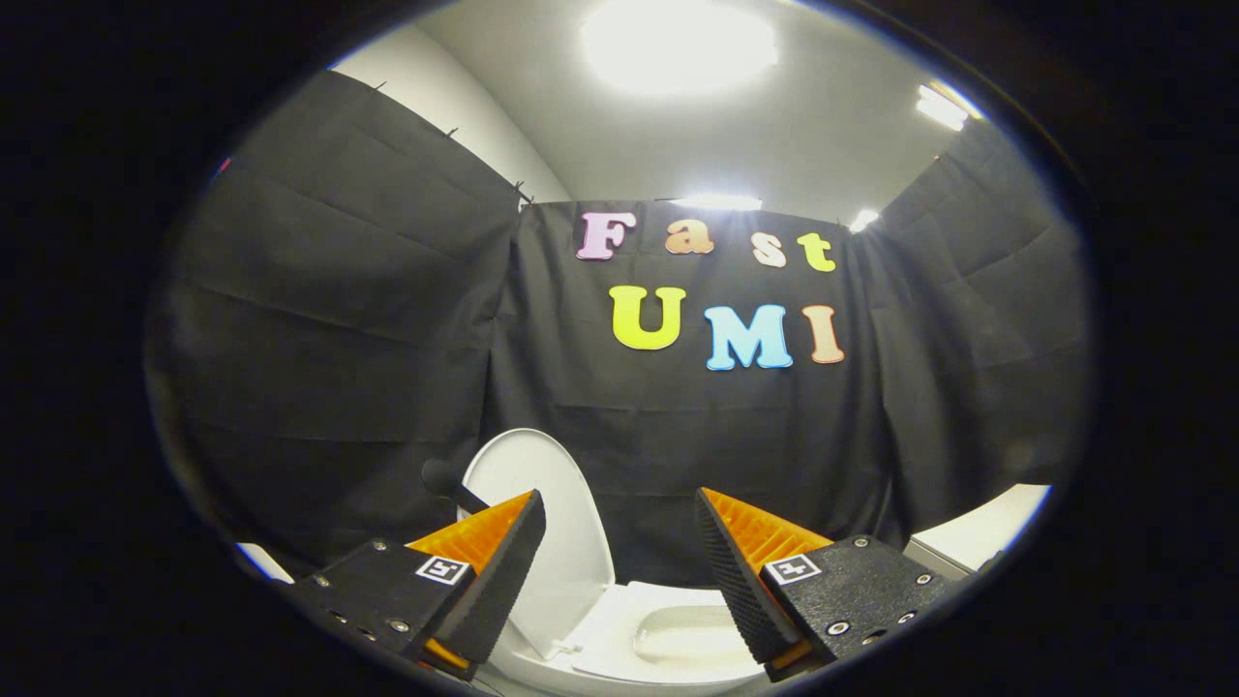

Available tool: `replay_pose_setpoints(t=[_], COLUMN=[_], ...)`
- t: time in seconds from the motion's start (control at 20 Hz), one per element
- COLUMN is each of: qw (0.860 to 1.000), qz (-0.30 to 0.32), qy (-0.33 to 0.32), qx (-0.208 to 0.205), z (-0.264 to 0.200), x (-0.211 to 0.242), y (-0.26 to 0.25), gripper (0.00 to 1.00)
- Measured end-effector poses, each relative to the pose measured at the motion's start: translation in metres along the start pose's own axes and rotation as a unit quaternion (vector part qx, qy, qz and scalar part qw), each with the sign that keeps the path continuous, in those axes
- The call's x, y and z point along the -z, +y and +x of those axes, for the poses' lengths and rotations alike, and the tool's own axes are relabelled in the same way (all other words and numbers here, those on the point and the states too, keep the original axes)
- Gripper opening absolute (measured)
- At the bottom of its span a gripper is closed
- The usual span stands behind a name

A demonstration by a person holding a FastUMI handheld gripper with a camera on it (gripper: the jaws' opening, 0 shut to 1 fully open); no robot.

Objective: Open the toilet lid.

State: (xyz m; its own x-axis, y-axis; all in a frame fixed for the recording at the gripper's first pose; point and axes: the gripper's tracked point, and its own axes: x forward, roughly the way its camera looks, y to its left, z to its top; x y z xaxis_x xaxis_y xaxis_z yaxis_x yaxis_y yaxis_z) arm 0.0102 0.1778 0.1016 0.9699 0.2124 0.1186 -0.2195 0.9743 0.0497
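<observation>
White plastic toilet lid stands raised, leaning beside the white toilet bowl; your tongs hover above that bowl, spread wide, holding nothing.

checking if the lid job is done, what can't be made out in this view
- Toilet lid: raised, but its near edge sits behind a finger of the open tool, which holds nothing.
- Toilet bowl: front rim cut off between the fingers.
- Dark knob beside the lid: too small to identify.
</observation>
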Motion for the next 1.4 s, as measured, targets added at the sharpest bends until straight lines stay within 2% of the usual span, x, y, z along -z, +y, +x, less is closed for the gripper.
replay_pose_setpoints(t=[0.25,0.6,0.75,1.1,1.4], qw=[0.999,0.998,0.997,0.995,0.994], qz=[-0.017,-0.002,-0.017,0.006,0.011], qy=[0.034,0.038,0.044,0.061,0.069], qx=[0.026,0.05,0.058,0.079,0.08], z=[-0.025,-0.053,-0.06,-0.062,-0.061], x=[0.031,0.055,0.065,0.085,0.089], y=[-0.034,-0.062,-0.067,-0.081,-0.083], gripper=[0.95,0.95,0.95,0.95,0.95])
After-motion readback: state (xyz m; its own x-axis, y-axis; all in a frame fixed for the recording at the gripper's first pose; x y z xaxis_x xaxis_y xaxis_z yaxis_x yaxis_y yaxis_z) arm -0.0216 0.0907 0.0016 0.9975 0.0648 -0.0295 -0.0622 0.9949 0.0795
